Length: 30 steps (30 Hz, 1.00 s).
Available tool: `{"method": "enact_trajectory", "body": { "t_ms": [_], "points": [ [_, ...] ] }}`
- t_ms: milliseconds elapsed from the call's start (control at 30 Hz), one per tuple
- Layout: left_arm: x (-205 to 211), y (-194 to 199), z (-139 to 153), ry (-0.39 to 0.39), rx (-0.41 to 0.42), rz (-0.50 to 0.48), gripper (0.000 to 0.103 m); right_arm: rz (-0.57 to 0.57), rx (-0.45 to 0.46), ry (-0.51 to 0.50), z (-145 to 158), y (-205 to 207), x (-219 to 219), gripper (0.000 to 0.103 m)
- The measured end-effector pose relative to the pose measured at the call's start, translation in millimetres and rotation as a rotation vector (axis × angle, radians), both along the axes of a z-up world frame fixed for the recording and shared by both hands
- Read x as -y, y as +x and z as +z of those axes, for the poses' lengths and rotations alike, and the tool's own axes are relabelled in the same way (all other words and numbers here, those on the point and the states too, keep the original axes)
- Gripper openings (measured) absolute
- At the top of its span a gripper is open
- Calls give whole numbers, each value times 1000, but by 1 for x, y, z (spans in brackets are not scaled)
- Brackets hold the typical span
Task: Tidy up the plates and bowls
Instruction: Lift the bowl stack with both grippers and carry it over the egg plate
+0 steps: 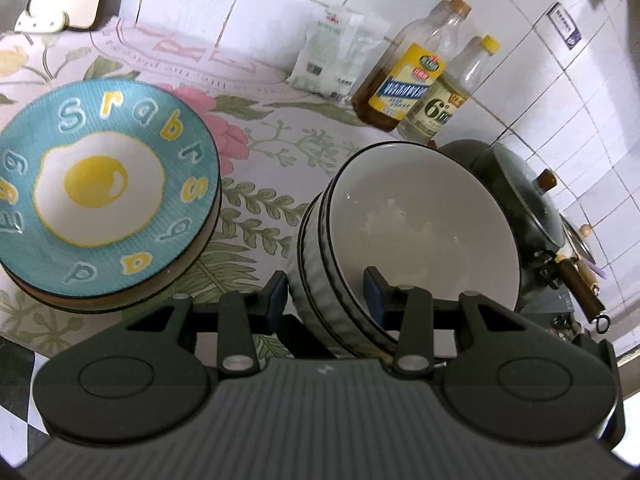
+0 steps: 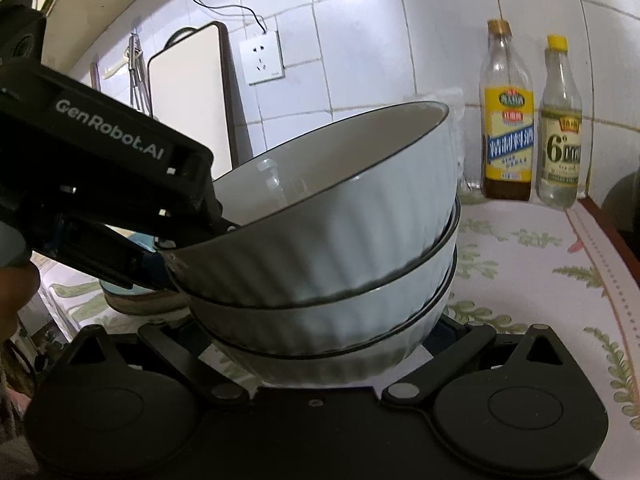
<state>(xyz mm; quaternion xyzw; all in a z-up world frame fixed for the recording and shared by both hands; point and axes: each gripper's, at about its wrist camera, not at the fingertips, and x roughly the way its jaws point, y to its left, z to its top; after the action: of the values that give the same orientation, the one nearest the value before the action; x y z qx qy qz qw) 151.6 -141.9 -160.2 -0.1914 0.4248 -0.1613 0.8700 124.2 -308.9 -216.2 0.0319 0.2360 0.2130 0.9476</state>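
The left tongs [image 1: 326,294] reach in from the side and tilt downward, their blue-padded fingers [image 1: 277,294] set either side of the rim of the top bowl [image 1: 424,216]; one pad sits outside the ribbed wall, the other inside, closed onto that rim. The top bowl leans, nested in a stack of white bowls [image 2: 340,320] standing on the surface [image 1: 260,128], which wears a floral cloth. In the right wrist view the left tool's body reads "GenRobot.AI". The right tongs [image 2: 320,344] lie low and level at the foot of the stack, spread wide with the lowest bowl between the fingers; the fingertips are hidden behind it, so contact cannot be told. Left of the stack rests a blue plate [image 1: 104,192] painted with a fried egg and ringed with scattered letters, atop other plates whose number is unclear. By the tiled wall stand a yellow-labelled bottle [image 1: 404,80], a bottle marked "6°" [image 1: 444,100] and a white packet [image 1: 332,56]; their smaller print is unreadable. A dark lidded pot [image 1: 520,200] sits partly hidden behind the bowls.
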Motion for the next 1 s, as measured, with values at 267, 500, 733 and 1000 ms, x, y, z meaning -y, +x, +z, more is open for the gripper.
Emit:
{"method": "enact_trajectory", "body": {
  "t_ms": [267,500,733,1000],
  "points": [
    [-19,-12,34,8,47,-12,40,2,54,10,30,-9,-15,103],
    [-48,-16,51,-21,42,8,40,36,80,-4,49,-9,-35,103],
    [-78,-17,68,3,51,55,40,85,101,20,60,-2,-59,103],
    [-114,-9,73,10,57,121,40,148,94,26,68,13,-93,103]
  ]
}}
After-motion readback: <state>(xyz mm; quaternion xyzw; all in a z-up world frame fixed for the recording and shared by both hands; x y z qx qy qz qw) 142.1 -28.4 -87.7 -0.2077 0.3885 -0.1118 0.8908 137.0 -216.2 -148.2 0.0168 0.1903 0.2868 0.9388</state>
